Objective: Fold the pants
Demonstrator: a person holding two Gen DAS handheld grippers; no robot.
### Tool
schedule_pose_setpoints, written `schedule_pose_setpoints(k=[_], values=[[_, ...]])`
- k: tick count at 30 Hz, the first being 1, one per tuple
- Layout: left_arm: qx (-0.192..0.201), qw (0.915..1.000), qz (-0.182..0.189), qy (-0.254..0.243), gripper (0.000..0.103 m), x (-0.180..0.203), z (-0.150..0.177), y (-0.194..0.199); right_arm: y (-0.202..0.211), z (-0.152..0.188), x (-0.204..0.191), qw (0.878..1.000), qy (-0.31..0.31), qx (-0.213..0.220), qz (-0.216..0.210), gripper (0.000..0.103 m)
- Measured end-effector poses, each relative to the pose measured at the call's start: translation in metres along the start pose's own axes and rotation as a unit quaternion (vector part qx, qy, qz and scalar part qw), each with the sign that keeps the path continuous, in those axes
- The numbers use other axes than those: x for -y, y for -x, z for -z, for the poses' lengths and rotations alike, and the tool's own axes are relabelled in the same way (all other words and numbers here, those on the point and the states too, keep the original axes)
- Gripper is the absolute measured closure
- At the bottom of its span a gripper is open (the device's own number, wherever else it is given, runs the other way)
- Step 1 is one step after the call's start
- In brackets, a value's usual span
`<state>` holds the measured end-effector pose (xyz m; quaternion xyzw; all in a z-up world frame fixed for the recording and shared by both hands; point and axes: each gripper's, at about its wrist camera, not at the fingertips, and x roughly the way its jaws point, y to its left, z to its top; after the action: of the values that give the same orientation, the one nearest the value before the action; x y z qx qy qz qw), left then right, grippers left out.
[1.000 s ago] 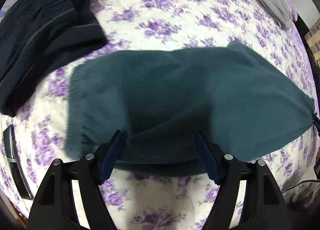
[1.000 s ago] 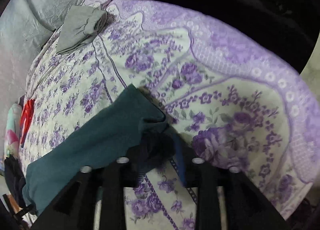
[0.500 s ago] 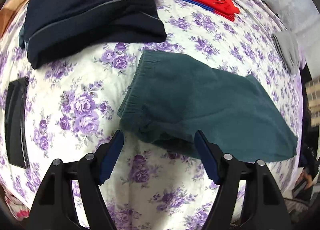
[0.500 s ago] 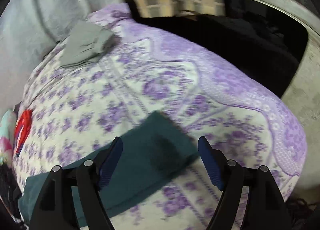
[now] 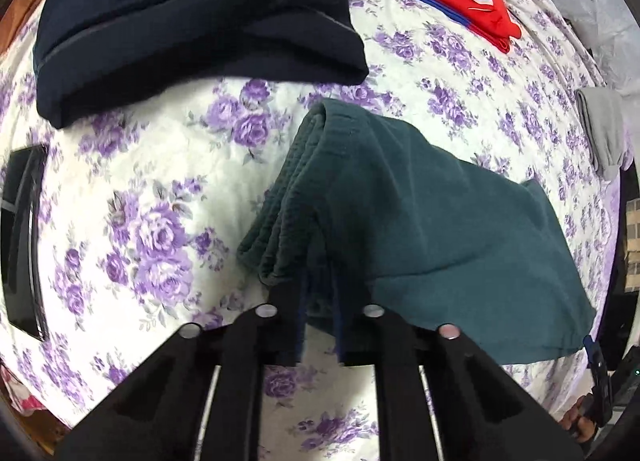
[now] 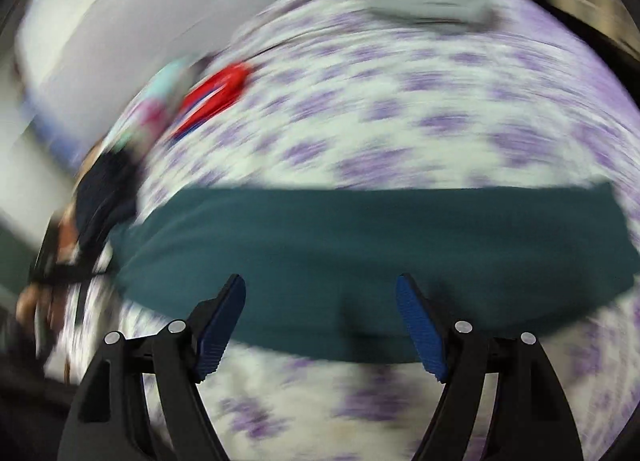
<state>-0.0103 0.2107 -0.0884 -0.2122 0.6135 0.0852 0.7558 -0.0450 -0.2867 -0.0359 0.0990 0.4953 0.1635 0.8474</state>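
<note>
While left gripper (image 5: pixel 318 293) closes, pinching teal pants (image 5: pixel 420 229) waistband, right gripper (image 6: pixel 320 313) spread above them

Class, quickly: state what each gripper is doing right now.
Left gripper: closing on the green pants at the waistband end.
Right gripper: open, holding nothing.

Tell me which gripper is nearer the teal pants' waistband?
Left. The left gripper has its jaws closing on the teal pants at the waistband end; the right gripper hovers open over their middle.
</note>
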Motion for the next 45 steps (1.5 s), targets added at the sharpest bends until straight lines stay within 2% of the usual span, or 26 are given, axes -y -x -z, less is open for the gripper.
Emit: schedule_pose_setpoints(k=[3, 7, 9, 12, 15, 17, 18, 19, 21, 25, 27, 32, 36, 39, 41, 42, 43, 44, 45], values=[[0.004, 1.0, 0.0, -0.003, 0.098, 0.001, -0.001, 0.003, -0.022, 0.001, -0.031, 0.998, 0.043, -0.029, -0.03, 0.028], [0.013, 0.9999, 0.002, -0.005, 0.098, 0.001, -0.001, 0.011, -0.052, 0.003, -0.066, 0.991, 0.109, -0.069, -0.029, 0.03], [0.02, 0.9998, 0.002, -0.006, 0.098, 0.0, -0.002, 0.016, -0.06, 0.005, -0.078, 0.987, 0.143, -0.077, -0.016, 0.035], [0.027, 0.9996, 0.008, -0.003, 0.098, -0.002, -0.004, 0.02, -0.074, 0.009, -0.092, 0.978, 0.188, -0.088, 0.003, 0.05], [0.031, 0.9995, 0.004, -0.008, 0.098, 0.0, -0.006, 0.021, -0.085, 0.015, -0.102, 0.966, 0.239, -0.088, 0.04, 0.054], [0.031, 0.9995, 0.002, -0.01, 0.098, 0.002, -0.006, 0.019, -0.091, 0.017, -0.105, 0.96, 0.258, -0.094, 0.048, 0.059], [0.03, 0.9995, 0.002, -0.011, 0.098, 0.003, -0.007, 0.019, -0.093, 0.017, -0.106, 0.958, 0.265, -0.095, 0.052, 0.067], [0.03, 0.9995, 0.002, -0.011, 0.098, 0.004, -0.007, 0.018, -0.093, 0.017, -0.107, 0.957, 0.268, -0.098, 0.051, 0.081], [0.028, 0.9995, 0.0, -0.015, 0.098, 0.005, -0.007, 0.015, -0.093, 0.014, -0.106, 0.959, 0.261, -0.098, 0.043, 0.098], [0.035, 0.9992, -0.003, -0.017, 0.098, 0.004, -0.007, 0.016, -0.074, 0.002, -0.102, 0.97, 0.23, -0.07, 0.019, 0.099], [0.049, 0.9981, -0.019, -0.032, 0.099, 0.006, -0.006, 0.018, -0.065, -0.002, -0.101, 0.975, 0.214, -0.062, 0.006, 0.099], [0.042, 0.9983, -0.017, -0.037, 0.101, 0.002, -0.005, 0.02, -0.038, -0.003, -0.098, 0.977, 0.202, -0.061, -0.034, 0.103], [0.032, 0.9986, -0.021, -0.036, 0.101, -0.007, -0.001, 0.021, -0.047, 0.011, -0.091, 0.975, 0.202, -0.087, -0.019, 0.102], [0.019, 0.9995, -0.012, -0.02, 0.101, -0.013, 0.002, 0.018, -0.054, 0.017, -0.093, 0.976, 0.202, -0.079, -0.001, 0.098], [0.019, 0.9996, -0.01, -0.019, 0.101, -0.013, 0.003, 0.018, -0.061, 0.017, -0.102, 0.973, 0.219, -0.077, 0.002, 0.079], [0.014, 0.9997, -0.009, -0.02, 0.101, -0.012, 0.004, 0.017, -0.065, 0.017, -0.107, 0.971, 0.227, -0.075, 0.01, 0.054], [0.006, 0.9998, -0.008, -0.02, 0.1, -0.011, 0.004, 0.017, -0.068, 0.017, -0.111, 0.969, 0.237, -0.071, 0.018, 0.048], [0.003, 0.9998, -0.006, -0.018, 0.097, -0.011, 0.004, 0.017, -0.072, 0.017, -0.117, 0.966, 0.249, -0.071, 0.019, 0.049], [-0.002, 0.9999, -0.004, -0.016, 0.087, -0.011, 0.005, 0.017, -0.076, 0.017, -0.122, 0.963, 0.257, -0.074, 0.017, 0.05]])
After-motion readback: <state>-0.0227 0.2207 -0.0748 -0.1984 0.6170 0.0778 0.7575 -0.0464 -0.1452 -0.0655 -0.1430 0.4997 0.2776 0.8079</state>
